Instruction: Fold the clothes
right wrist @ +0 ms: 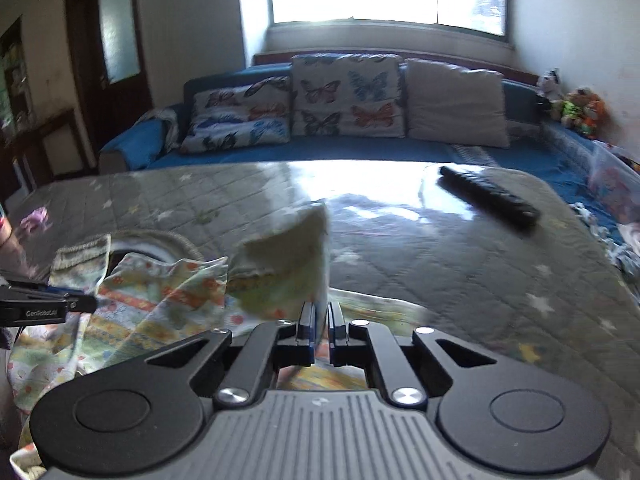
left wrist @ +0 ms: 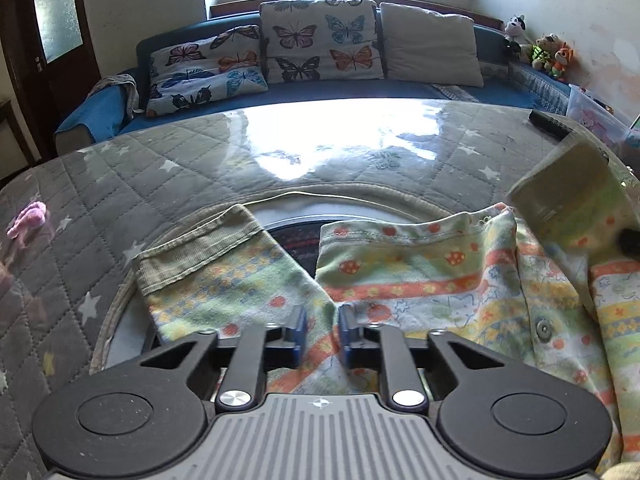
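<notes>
A small child's garment [left wrist: 440,292] with green, yellow and orange print lies on the quilted table cover [left wrist: 160,184]. Its left sleeve with a ribbed cuff [left wrist: 200,248] lies flat, pointing away. My left gripper [left wrist: 323,330] sits over the armpit area, jaws a little apart with a ridge of cloth between them. My right gripper [right wrist: 319,326] is shut on the right sleeve [right wrist: 288,276] and holds it lifted above the garment body [right wrist: 160,304]. The lifted sleeve shows in the left wrist view [left wrist: 568,188]. The left gripper's finger [right wrist: 48,304] shows at the left edge of the right wrist view.
A black remote control [right wrist: 488,196] lies on the table at the far right. A small pink object [left wrist: 28,220] lies at the table's left. A blue sofa [left wrist: 360,88] with butterfly cushions stands behind the table. Plush toys [left wrist: 548,52] sit at the back right.
</notes>
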Available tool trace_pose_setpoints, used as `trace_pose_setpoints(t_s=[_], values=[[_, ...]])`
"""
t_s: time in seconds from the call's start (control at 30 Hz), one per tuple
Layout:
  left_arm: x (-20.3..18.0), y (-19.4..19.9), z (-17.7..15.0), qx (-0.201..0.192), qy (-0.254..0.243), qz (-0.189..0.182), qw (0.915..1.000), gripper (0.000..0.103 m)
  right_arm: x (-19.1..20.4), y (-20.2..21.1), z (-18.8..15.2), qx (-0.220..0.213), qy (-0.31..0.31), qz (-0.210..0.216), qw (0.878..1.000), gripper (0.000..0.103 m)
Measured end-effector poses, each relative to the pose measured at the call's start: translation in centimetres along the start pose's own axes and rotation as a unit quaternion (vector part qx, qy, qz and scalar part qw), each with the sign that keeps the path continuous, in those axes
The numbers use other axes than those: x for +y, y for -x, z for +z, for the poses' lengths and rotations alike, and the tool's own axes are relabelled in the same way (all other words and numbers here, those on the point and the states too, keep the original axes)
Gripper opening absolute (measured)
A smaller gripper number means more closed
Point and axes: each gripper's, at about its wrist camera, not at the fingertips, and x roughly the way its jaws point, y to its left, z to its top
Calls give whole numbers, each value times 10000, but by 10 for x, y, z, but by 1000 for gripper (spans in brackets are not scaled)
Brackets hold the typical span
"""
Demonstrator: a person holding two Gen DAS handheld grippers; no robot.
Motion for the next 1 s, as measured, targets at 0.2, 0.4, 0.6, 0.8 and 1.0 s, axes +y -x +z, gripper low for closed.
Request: trace_pose_setpoints(t_s=[0.2,0.4,0.6,0.8,1.0], values=[[14,26,-8,-226,209,2,9995,3,-54,45,-24,-146,-593,-357,9975,4],[29,59,-20,-525,443,29,9976,2,-67,50,-36,-43,-954,-106,9954,24],[37,74,-25,-561,545,-57,9969,2,-63,11,-22,105,-1432,550,9881,44],[24,60,-8,-478,462,-132,9977,10,-58,-31,-10,316,-1566,626,9852,44],[3,24,7,-245,218,-112,9994,44,-56,-53,-9,480,-1533,599,9852,38]])
